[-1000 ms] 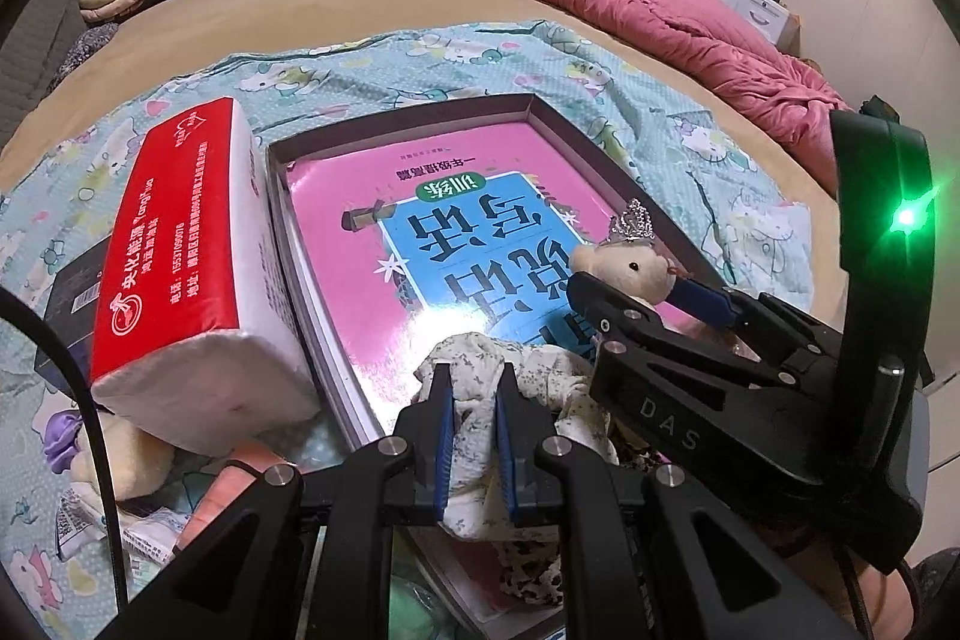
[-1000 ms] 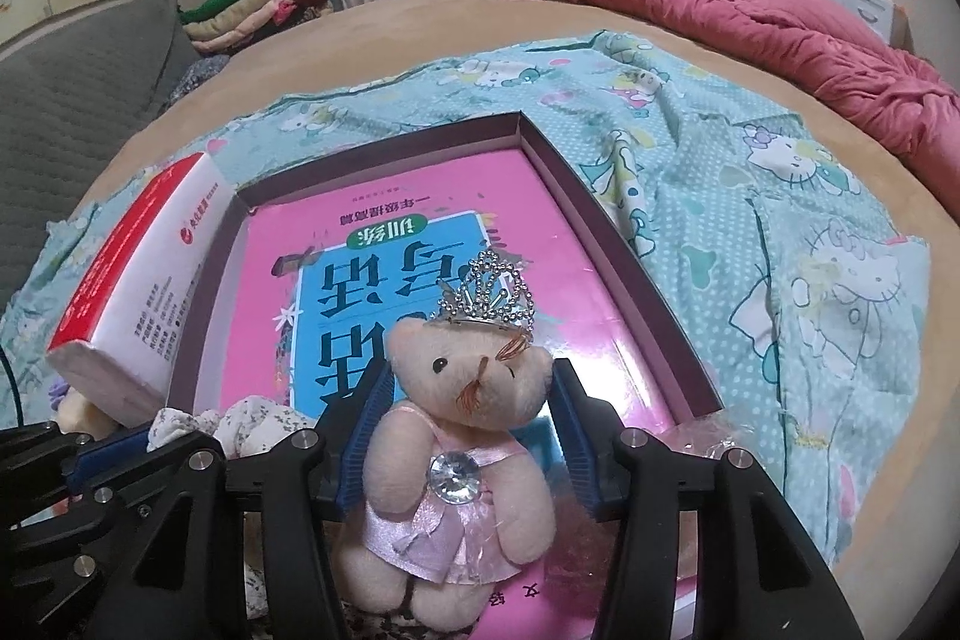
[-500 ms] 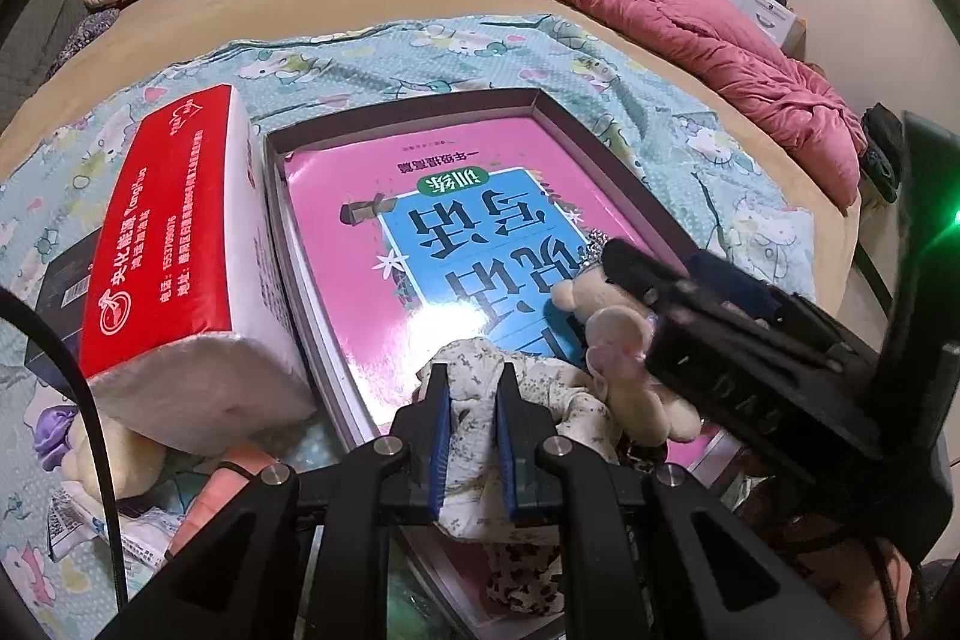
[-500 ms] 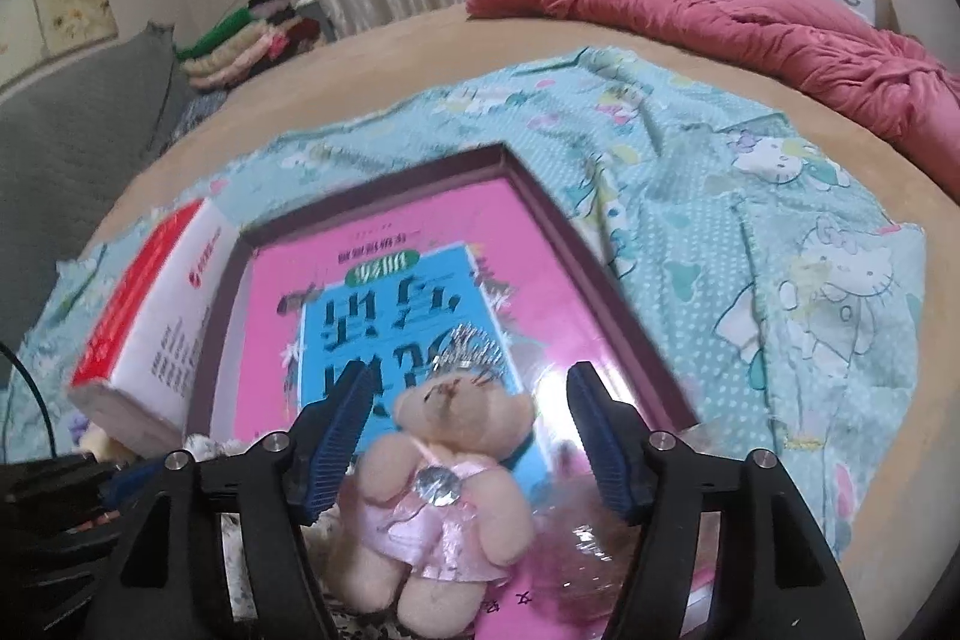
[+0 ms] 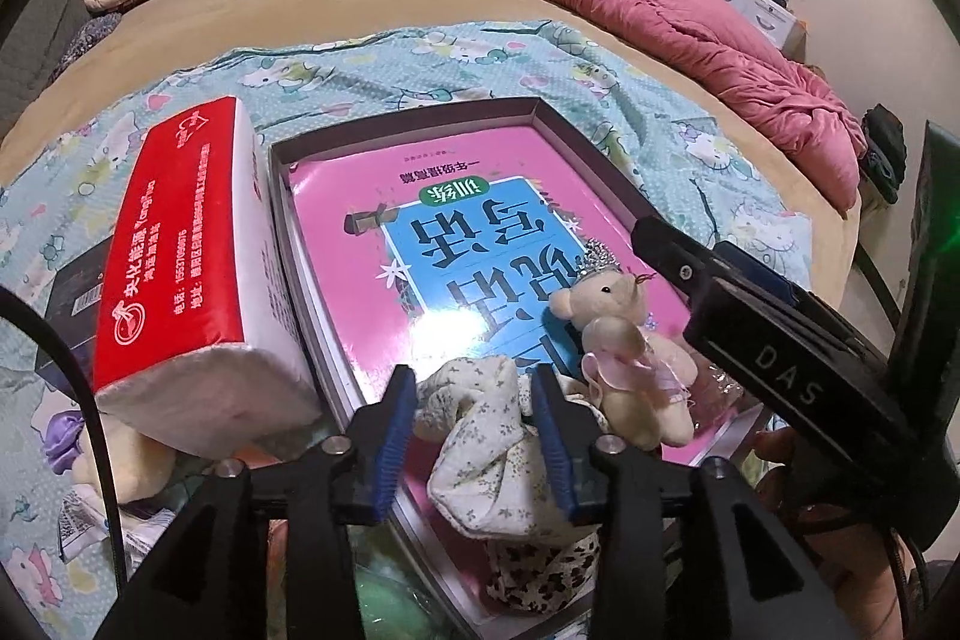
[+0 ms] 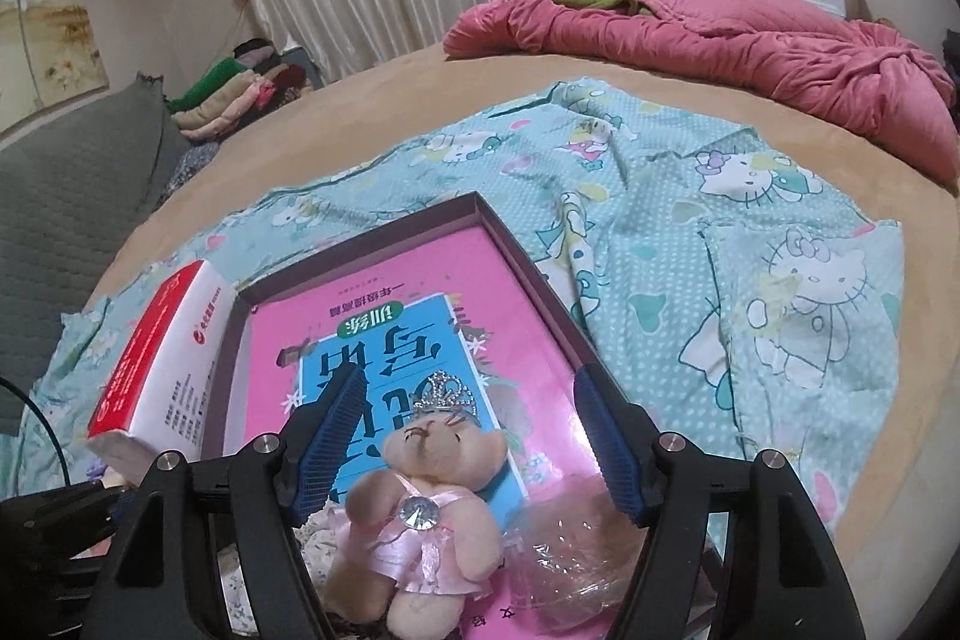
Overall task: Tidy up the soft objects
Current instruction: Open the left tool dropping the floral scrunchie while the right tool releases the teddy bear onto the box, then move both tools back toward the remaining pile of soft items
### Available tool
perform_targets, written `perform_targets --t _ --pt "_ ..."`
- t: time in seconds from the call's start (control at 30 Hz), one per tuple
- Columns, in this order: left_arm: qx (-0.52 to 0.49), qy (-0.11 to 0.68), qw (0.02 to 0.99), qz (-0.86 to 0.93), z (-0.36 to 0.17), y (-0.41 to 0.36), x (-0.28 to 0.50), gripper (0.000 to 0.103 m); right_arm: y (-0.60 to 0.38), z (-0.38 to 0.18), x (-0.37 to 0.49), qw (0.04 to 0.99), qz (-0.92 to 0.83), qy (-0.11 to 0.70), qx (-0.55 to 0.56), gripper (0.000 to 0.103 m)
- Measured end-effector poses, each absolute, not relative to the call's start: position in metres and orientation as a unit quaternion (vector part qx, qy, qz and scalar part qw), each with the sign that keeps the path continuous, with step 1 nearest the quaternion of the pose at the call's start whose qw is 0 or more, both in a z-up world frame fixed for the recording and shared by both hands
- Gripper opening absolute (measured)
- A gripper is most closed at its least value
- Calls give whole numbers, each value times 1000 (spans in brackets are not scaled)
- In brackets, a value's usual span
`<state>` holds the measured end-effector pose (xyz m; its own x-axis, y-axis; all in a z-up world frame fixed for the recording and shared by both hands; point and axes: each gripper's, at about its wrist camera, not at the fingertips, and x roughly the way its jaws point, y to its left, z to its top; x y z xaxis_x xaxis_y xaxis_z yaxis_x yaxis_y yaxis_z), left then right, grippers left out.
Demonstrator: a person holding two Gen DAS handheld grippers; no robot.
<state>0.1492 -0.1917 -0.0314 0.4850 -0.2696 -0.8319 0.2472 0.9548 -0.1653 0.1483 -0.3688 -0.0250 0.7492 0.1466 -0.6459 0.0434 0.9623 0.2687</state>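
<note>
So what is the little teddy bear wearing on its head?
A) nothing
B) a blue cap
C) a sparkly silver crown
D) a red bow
C: the teddy bear has a sparkly silver crown on its head, and it sits on the pink book in the box between the open right gripper fingers.

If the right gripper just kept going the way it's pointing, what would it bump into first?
Most likely the little teddy bear lying between the open right gripper fingers, on the pink book in the box. Depth is hard to judge.
</note>
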Motion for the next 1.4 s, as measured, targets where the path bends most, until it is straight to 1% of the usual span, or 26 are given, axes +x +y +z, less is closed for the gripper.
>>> perform_targets --t 0.07,0.17,0.23,0.3,0.37,0.57,0.97,1.4 --pt "-12 483 862 -150 -29 -191 148 51 -368 -25 148 926 28 352 134 74" --pt "-10 482 863 -149 -26 -192 148 52 -367 -25 147 926 27 353 130 74" --pt "-9 482 864 -148 -24 -192 147 55 -367 -25 147 927 27 352 129 74" --pt "-8 479 865 -147 -23 -192 146 62 -367 -25 147 926 27 352 131 74" --pt "-6 477 867 -148 -20 -191 144 63 -366 -25 147 927 26 352 129 77" --pt "-3 469 871 -147 -12 -189 140 70 -368 -23 146 927 26 349 132 78" --pt "5 458 878 -137 6 -179 125 77 -368 -17 139 930 28 339 139 80" --pt "-14 445 888 -112 31 -135 105 79 -357 7 119 943 45 302 134 80"
